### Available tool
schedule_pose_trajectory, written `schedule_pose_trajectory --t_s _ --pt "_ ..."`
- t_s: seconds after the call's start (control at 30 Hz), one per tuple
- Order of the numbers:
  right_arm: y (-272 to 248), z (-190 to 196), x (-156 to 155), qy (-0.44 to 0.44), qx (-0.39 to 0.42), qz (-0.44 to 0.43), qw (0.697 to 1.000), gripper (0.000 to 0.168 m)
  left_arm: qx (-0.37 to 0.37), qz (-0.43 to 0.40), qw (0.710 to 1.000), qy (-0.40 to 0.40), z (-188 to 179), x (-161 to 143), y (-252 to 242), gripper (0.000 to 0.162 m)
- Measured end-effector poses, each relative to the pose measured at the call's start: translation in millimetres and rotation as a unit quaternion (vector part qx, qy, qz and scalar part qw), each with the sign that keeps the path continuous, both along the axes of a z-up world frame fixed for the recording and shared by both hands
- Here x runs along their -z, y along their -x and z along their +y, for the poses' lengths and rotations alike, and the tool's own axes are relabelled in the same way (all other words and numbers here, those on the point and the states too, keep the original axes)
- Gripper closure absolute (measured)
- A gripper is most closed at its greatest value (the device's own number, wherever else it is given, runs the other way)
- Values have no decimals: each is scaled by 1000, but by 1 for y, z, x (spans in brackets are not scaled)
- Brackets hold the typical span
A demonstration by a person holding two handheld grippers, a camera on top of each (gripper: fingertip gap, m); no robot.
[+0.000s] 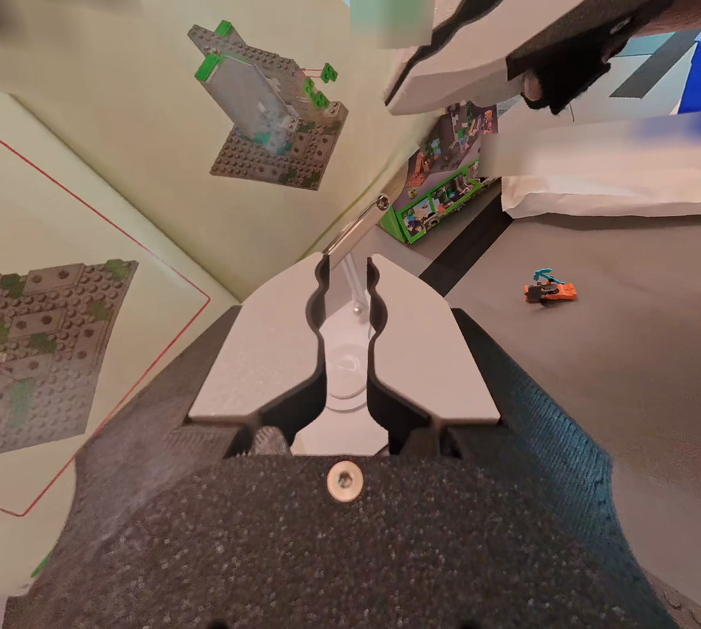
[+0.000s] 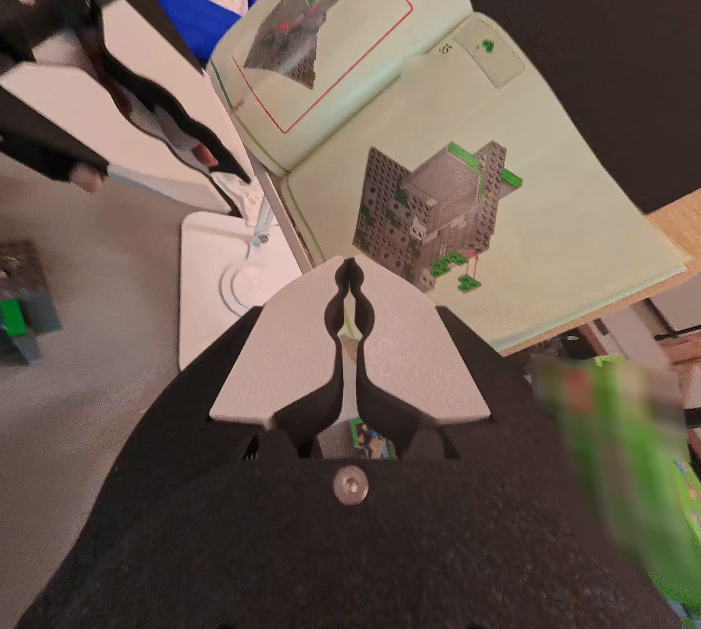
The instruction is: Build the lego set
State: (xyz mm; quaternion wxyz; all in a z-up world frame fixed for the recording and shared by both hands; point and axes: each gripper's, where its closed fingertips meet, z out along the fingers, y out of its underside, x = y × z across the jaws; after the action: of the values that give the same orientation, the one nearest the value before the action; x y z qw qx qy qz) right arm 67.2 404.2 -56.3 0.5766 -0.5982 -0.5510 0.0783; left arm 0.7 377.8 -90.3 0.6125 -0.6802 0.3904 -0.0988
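Left gripper (image 1: 347, 261) spread and empty at lower centre, before the open instruction booklet (image 1: 189, 98) filling the upper left; right gripper (image 2: 348, 261) pressed together on nothing, booklet upper right, part-built lego model (image 2: 21, 322) blurred at left edge.

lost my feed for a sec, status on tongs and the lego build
Left tongs open, empty, at the booklet stand's clip. Right tongs shut, empty, at the instruction booklet. Orange-and-teal lego piece lies alone on the grey table. Nothing blocking.
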Motion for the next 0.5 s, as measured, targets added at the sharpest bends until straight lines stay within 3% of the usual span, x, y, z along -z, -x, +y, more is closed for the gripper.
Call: schedule_pose_trajectory --t_s 0.5 --pt "7 -11 -11 80 -28 77 993 168 22 5 1000 -11 6 -11 -28 144"
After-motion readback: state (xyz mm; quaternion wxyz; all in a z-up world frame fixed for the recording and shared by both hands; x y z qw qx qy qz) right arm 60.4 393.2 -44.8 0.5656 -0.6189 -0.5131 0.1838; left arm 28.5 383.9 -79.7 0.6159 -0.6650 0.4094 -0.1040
